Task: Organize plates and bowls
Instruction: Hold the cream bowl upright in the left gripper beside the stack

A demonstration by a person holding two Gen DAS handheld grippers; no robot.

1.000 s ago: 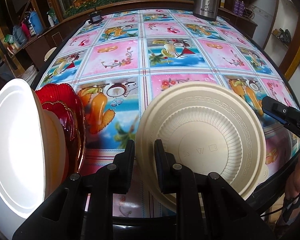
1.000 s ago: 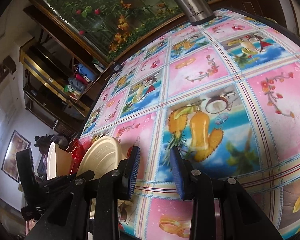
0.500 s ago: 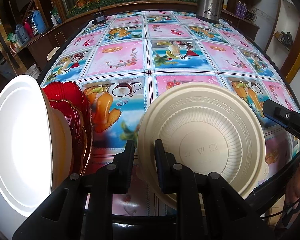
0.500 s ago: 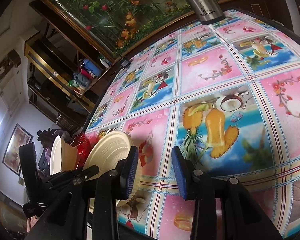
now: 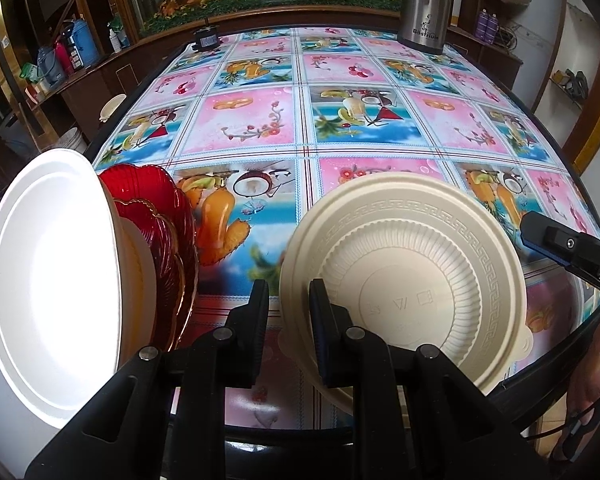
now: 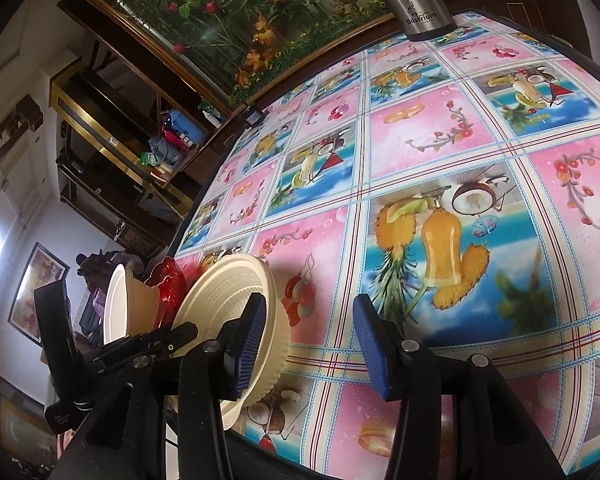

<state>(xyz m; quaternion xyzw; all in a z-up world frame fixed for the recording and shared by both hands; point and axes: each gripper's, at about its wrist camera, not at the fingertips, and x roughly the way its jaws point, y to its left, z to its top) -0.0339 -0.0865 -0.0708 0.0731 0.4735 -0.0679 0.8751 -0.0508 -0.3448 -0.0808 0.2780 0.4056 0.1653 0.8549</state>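
Landmark: the cream bowl, held tilted on edge above the near rim of the surface. Left of it, a white plate stands upright against a cream dish and red glass plates, all clear of the bowl. My left gripper has its jaws clamped on the bowl's left rim, one finger either side of the wall. Right of the bowl, my right gripper has its jaws apart, holding nothing, just beside the bowl. Beyond the bowl, at the far edge, stands a steel kettle.
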